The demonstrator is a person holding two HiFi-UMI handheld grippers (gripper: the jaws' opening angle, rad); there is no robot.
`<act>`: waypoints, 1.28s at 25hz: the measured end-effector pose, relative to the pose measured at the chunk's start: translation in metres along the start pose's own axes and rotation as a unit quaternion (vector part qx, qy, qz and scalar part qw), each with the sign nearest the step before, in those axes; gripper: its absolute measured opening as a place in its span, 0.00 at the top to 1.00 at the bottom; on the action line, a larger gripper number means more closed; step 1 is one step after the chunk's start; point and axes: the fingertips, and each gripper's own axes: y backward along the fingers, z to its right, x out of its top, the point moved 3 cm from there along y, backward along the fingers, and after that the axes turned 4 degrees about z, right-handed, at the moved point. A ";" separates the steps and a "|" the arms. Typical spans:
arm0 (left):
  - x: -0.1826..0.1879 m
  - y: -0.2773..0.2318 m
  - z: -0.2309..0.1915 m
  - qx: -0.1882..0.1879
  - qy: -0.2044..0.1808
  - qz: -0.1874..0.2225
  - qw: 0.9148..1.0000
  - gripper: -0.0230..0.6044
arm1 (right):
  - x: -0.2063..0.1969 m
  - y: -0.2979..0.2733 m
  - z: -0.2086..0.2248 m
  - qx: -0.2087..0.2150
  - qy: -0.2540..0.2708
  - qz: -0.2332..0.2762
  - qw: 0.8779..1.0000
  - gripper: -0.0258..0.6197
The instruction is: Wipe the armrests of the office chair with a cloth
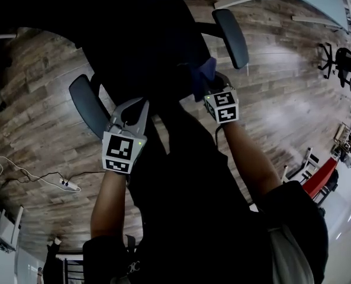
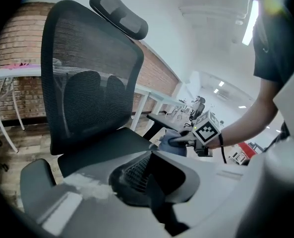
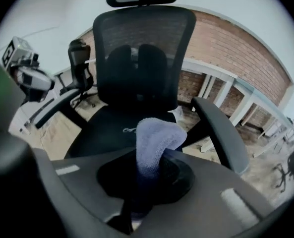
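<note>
Dark shirt [image 1: 193, 206] is seen nearest, with a gripper held out on each side. Left gripper [image 1: 131, 116]: jaws are spread with nothing between them, and it is held just right of the left armrest [image 1: 87, 105]. Right gripper [image 1: 211, 84]: jaws are clamped on a blue-grey cloth [image 3: 154, 140]. The cloth is held up over the seat [image 3: 112, 128], near the right armrest [image 3: 221, 133]; no contact can be made out. Mesh backrest [image 3: 144, 58] and brick wall [image 3: 226, 48] are seen beyond.

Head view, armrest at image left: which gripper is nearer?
Left. The left gripper is right beside that armrest. The right gripper, shut on the cloth, is farther off, by the other armrest.
</note>
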 end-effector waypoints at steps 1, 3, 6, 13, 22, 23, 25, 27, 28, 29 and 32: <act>0.000 0.002 -0.003 0.001 0.000 0.000 1.000 0.96 | 0.006 -0.007 0.003 -0.010 -0.043 0.028 0.999 0.88; -0.002 0.006 -0.010 0.002 0.003 -0.003 1.000 0.96 | 0.012 -0.020 0.021 -0.046 -0.165 0.081 0.982 0.88; -0.013 0.005 -0.018 -0.001 0.006 -0.015 1.000 0.96 | 0.007 -0.040 0.053 -0.120 -0.337 0.140 0.923 0.88; -0.025 -0.013 -0.019 -0.029 0.000 -0.034 0.999 0.96 | 0.007 -0.071 0.085 -0.235 -0.456 0.201 0.835 0.88; -0.031 -0.021 -0.023 -0.056 -0.009 -0.053 0.997 0.96 | 0.038 -0.084 0.126 -0.277 -0.459 0.258 0.804 0.88; -0.030 -0.022 -0.026 -0.055 -0.009 -0.054 0.997 0.96 | 0.039 -0.085 0.128 -0.279 -0.462 0.260 0.801 0.87; -0.028 -0.023 -0.030 -0.052 -0.008 -0.056 0.997 0.96 | 0.040 -0.087 0.131 -0.284 -0.467 0.261 0.796 0.87; -0.025 -0.024 -0.033 -0.050 -0.007 -0.056 0.997 0.96 | 0.040 -0.090 0.136 -0.289 -0.472 0.258 0.792 0.87; -0.024 -0.025 -0.035 -0.048 -0.006 -0.056 0.997 0.96 | 0.040 -0.092 0.138 -0.290 -0.473 0.257 0.791 0.87; -0.023 -0.027 -0.037 -0.047 -0.007 -0.056 0.997 0.96 | 0.040 -0.094 0.140 -0.291 -0.474 0.255 0.791 0.87; -0.024 -0.031 -0.040 -0.045 -0.008 -0.062 0.997 0.96 | 0.041 -0.099 0.143 -0.289 -0.476 0.255 0.790 0.87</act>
